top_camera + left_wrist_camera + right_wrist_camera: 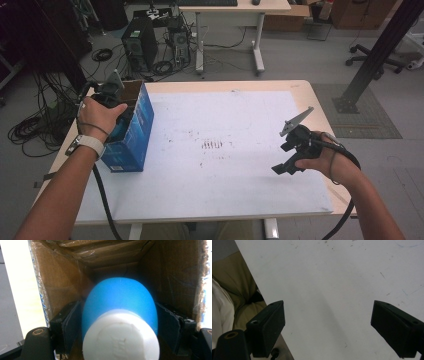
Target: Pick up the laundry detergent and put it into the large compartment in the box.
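Observation:
A blue bottle (120,297) with a white cap (121,337) lies inside an open cardboard box (57,282), cap end toward the camera. My left gripper (117,322) reaches into that box, and its black pads (71,325) stand on either side of the bottle with a thin gap at the right one. From above, the box is blue outside (135,132) and stands at the table's left edge, with my left gripper (119,115) in its top. My right gripper (281,167) hovers open over the white sheet (225,125), nothing between its fingers (268,325).
The white sheet (332,277) covers most of the table, with small dark marks (212,145) near its middle. Beyond the table stand a computer tower (140,47), floor cables (35,125), another desk (230,10) and a black post (375,55).

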